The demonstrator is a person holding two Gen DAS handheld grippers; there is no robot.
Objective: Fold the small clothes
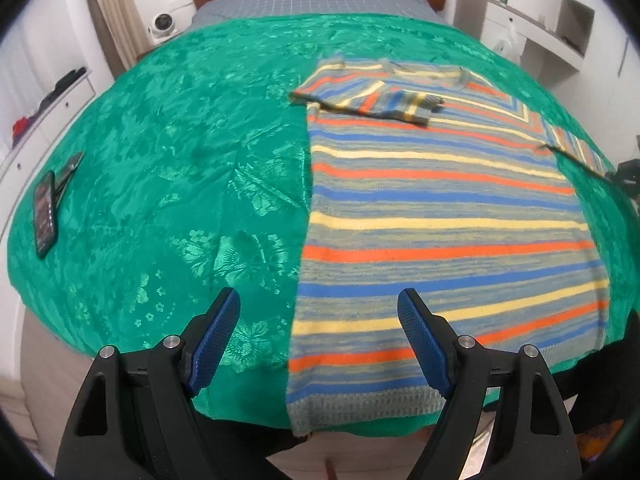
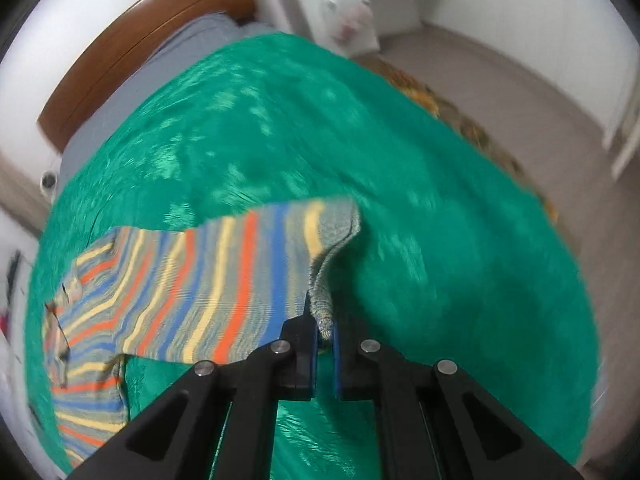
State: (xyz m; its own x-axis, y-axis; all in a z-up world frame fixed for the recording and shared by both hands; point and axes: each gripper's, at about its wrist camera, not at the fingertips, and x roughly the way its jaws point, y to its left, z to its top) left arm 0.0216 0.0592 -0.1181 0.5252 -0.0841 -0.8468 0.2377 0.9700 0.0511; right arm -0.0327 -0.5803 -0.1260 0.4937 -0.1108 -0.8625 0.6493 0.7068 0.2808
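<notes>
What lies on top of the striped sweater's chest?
One sleeve lies folded across the striped sweater; the chest stripes beneath it are hidden. The other sleeve's cuff is pinched by the right gripper.

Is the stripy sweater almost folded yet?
Not yet! One sleeve is already folded across the sweater. The right claw is pinching the other sleeve's cuff. The left claw hangs open above the bottom hem. Still left: laying that sleeve in and folding the body.
</notes>
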